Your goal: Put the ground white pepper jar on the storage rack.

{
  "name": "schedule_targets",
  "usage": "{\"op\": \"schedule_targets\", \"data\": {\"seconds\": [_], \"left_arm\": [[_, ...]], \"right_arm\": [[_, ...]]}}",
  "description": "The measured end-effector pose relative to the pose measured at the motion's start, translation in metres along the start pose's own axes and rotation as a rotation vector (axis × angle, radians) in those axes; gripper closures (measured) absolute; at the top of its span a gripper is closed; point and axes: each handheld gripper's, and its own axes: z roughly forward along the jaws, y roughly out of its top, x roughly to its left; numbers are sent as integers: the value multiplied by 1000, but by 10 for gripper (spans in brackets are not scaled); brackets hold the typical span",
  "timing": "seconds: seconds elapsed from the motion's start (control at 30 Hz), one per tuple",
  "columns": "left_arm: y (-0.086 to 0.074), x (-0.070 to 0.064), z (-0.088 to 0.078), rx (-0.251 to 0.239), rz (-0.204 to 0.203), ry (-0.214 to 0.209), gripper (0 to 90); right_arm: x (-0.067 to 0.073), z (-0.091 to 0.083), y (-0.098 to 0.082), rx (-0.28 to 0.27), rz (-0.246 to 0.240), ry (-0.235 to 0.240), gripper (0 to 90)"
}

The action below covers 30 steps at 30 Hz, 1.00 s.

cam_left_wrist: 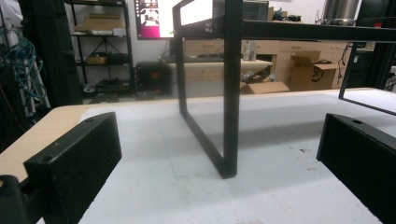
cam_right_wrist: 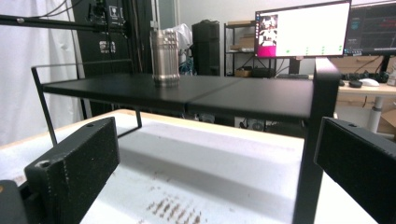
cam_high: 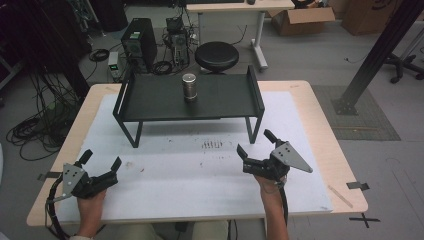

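On top of the black shelf point(cam_high: 150, 102) a metal can point(cam_high: 189, 87) stands upright, near its middle. Before the shelf, low over the tabletop point(cam_high: 320, 125), the left tool point(cam_high: 101, 163) and right tool point(cam_high: 256, 143) have jaws spread, holding nothing.

No text, label, brand or number can be read anywhere: the printing on the cardboard boxes point(cam_left_wrist: 306, 70) and the contents of the monitor screen point(cam_right_wrist: 302, 32) are too small and blurred to make out.
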Motion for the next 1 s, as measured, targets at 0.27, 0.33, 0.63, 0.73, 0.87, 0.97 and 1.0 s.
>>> {"op": "schedule_targets", "data": {"seconds": [0.27,0.33,0.63,0.73,0.87,0.97,1.0], "left_arm": [[0,0,0,-1,1,0,2],[0,0,0,0,2,0,2],[0,0,0,-1,2,0,2],[0,0,0,-3,2,0,2],[0,0,0,-2,1,1,2],[0,0,0,-3,1,1,2],[0,0,0,-3,1,1,2]], "right_arm": [[-4,-5,-32,13,17,-51,0],[-4,-6,-39,22,11,-59,0],[-2,-9,-55,28,-15,-90,0],[-1,-10,-55,12,-21,-96,0],[1,-11,-56,3,-34,-99,0],[0,-11,-56,2,-30,-100,0],[0,-11,-56,2,-30,-100,0]]}}
